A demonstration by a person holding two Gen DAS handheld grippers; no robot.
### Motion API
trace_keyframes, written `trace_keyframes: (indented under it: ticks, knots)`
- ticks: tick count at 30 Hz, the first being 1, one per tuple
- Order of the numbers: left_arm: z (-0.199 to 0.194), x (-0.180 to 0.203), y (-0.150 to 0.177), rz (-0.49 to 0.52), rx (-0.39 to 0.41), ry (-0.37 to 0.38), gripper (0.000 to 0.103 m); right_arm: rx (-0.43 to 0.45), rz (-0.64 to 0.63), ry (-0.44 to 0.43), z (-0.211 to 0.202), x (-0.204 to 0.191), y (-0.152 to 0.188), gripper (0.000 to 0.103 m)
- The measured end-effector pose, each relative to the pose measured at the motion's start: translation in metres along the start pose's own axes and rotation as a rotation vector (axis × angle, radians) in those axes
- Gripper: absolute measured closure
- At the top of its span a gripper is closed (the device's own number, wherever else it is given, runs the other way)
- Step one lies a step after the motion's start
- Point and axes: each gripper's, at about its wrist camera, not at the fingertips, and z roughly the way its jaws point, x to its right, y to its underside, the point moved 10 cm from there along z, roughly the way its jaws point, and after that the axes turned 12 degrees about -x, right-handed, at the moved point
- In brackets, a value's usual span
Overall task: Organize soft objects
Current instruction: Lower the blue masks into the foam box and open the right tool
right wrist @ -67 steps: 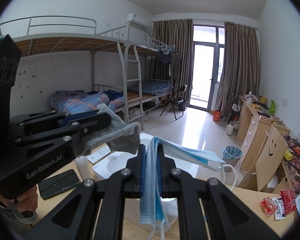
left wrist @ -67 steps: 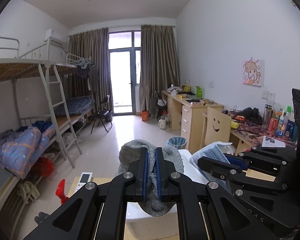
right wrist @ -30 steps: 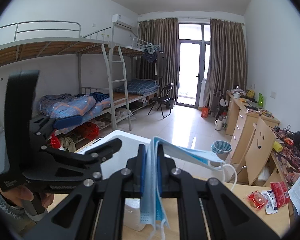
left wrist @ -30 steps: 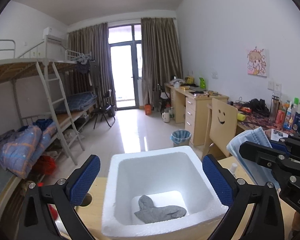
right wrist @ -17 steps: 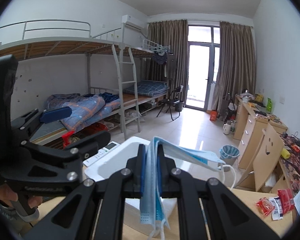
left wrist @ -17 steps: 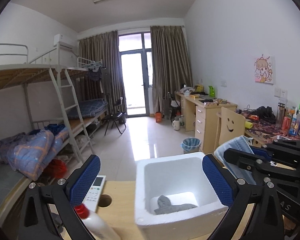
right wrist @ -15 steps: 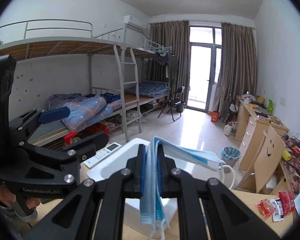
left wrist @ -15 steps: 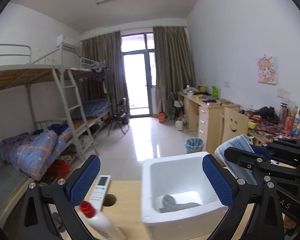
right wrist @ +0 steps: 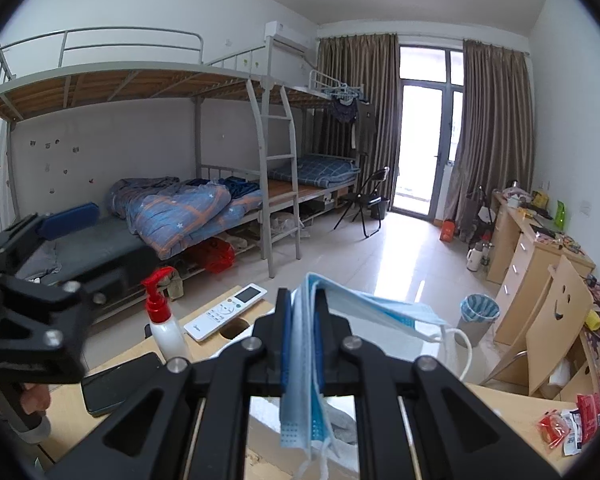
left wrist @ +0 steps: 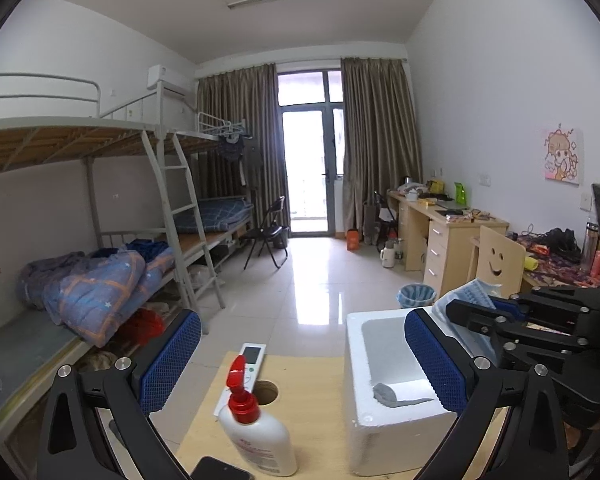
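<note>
Far left: grey metal bunk bed along the wall, a rumpled blue quilt with orange stripes on its lower mattress.

Near left: left tool, black frame with blue ribbed pads, spread wide with nothing between them. In the right wrist view a person's hand grips its handle at the near left edge.

Light wooden tabletop below it. Near edge, left of centre: a dark smartphone lying flat. Just right of it, a white plastic spray bottle with a red trigger head, upright. Behind the bottle, a white remote control lies pointing away, beside a round cable hole in the tabletop.

Right of centre: white foam box, open top, standing on the tabletop. A crumpled grey sock lies on its floor at the near side.

Over the box's right rim: right tool, pressed together and pinching a light blue pleated face mask. The mask hangs folded between the pads, one end trailing down toward the box, the other sticking out to the right with a white ear loop dangling. Seen from the left wrist view, the mask sits just above the box's far right corner.

Far right: pale wooden desk with drawers, a wooden chair back with a cut-out smiling face, a blue-lined waste bin on the tiled floor. Near right on the tabletop, small red and white wrappers.
</note>
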Motion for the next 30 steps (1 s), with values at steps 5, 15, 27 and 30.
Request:
trace_keyframes:
  ticks: [5,15,27,30]
  knots:
    - [0.0,-0.007,0.003,-0.002,-0.002,0.001,0.001,-0.046,0.009,0.003,0.019,0.004,0.004,0.09]
    - [0.001,-0.011,0.004,-0.016,-0.003,0.004,0.001,-0.189,0.021,0.023,0.049,0.008,0.024,0.044]
    - [-0.002,-0.013,0.005,-0.023,0.005,0.008,0.001,-0.18,-0.006,0.047,0.027,0.006,0.023,0.033]
    - [-0.007,-0.011,0.005,-0.02,0.011,0.009,0.001,-0.17,-0.002,0.059,0.021,0.008,0.021,0.033]
